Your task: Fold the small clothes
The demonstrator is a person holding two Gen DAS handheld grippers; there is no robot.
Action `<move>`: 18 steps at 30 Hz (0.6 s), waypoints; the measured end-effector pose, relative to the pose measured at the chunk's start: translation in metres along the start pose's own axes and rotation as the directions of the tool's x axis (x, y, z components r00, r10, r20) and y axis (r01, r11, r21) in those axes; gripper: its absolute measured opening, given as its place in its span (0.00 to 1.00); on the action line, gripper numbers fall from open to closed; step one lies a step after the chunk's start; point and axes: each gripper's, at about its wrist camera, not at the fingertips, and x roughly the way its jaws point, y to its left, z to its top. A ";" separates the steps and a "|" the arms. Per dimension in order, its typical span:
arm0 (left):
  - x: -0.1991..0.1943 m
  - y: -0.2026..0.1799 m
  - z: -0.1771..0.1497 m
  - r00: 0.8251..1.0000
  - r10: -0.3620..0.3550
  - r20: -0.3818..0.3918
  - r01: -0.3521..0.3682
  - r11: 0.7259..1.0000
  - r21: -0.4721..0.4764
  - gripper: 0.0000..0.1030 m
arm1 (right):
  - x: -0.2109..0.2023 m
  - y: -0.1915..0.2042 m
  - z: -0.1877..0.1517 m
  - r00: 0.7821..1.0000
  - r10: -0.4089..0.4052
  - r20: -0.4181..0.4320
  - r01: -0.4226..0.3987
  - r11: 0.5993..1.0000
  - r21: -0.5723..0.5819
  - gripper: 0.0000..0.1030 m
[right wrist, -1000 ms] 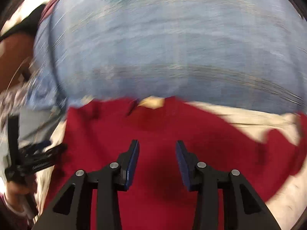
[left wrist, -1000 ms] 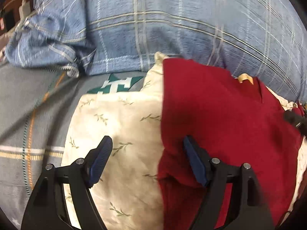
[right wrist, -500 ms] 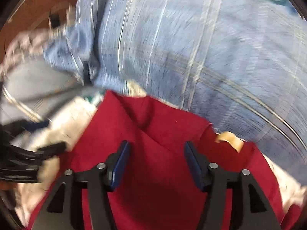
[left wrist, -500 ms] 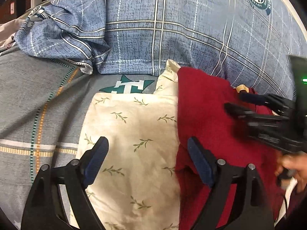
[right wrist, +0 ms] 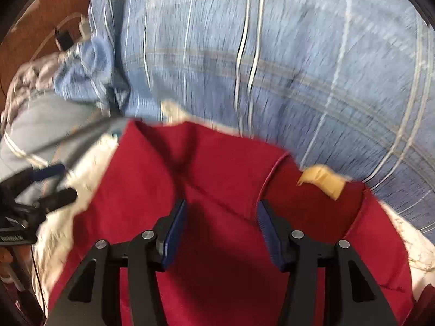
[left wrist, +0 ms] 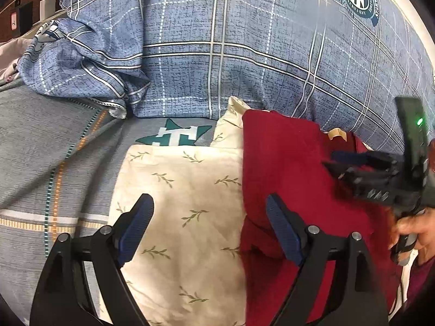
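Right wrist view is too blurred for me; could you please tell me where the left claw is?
Observer: The left claw is open, straddling the line where the red garment overlaps the cream cloth.
Operator: Is that cloth plain?
Observer: No, it has a green sprig print.
Operator: What lies beyond it?
Observer: A green star logo on the grey sheet.

Red garment (left wrist: 285,168): matt, soft knit-looking cloth. Cream leaf-print fabric (left wrist: 185,190): smooth woven cloth, showing faint creasing. Blue plaid bedding (left wrist: 244,54): matt cloth with a grainy weave. Left gripper (left wrist: 209,228): matt black plastic, ribbed blue pads, shining metal pins.
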 end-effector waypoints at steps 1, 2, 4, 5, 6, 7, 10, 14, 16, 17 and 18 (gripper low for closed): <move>0.000 -0.002 0.000 1.000 0.000 -0.001 0.000 1.000 0.000 0.83 | 0.002 0.005 -0.002 1.000 -0.015 0.015 0.015 1.000 -0.025 0.41; 0.001 -0.004 0.000 1.000 0.001 -0.004 -0.001 1.000 0.005 0.83 | 0.003 0.010 -0.002 0.999 -0.021 0.029 0.023 0.999 -0.045 0.32; 0.001 -0.009 0.001 1.000 0.004 -0.003 -0.003 1.000 0.017 0.83 | 0.003 0.017 0.000 0.997 -0.067 0.048 0.069 0.996 -0.059 0.05; 0.001 -0.011 0.002 1.000 0.008 0.000 -0.008 1.000 0.023 0.83 | 0.002 0.020 0.000 0.995 -0.076 0.061 0.079 0.995 -0.062 0.04; 0.000 -0.012 0.002 1.000 0.012 0.005 -0.012 1.000 0.027 0.83 | -0.001 0.021 0.001 0.994 -0.083 0.073 0.088 0.994 -0.061 0.04; -0.001 -0.013 0.003 1.000 0.011 0.009 -0.012 1.000 0.028 0.83 | -0.003 0.020 0.001 0.992 -0.095 0.087 0.100 0.994 -0.054 0.03; 0.001 -0.014 0.004 1.000 0.018 0.015 -0.018 1.000 0.020 0.83 | -0.003 0.011 0.000 0.985 -0.135 0.106 0.135 0.991 0.001 0.03; 0.007 -0.016 0.002 1.000 0.023 -0.001 -0.023 1.000 0.006 0.83 | -0.003 0.006 -0.008 0.985 -0.142 0.099 0.138 0.989 0.044 0.03; 0.006 -0.018 0.000 1.000 0.022 0.005 -0.022 1.000 0.009 0.83 | -0.017 0.009 -0.010 0.980 -0.153 0.127 0.146 0.987 0.062 0.08; 0.005 -0.019 0.000 1.000 0.024 0.007 -0.024 1.000 0.014 0.83 | -0.022 0.012 -0.011 0.978 -0.158 0.137 0.149 0.986 0.075 0.09; 0.005 -0.021 -0.001 1.000 0.027 0.007 -0.028 0.999 0.020 0.83 | -0.031 0.012 -0.016 0.976 -0.157 0.152 0.145 0.985 0.088 0.13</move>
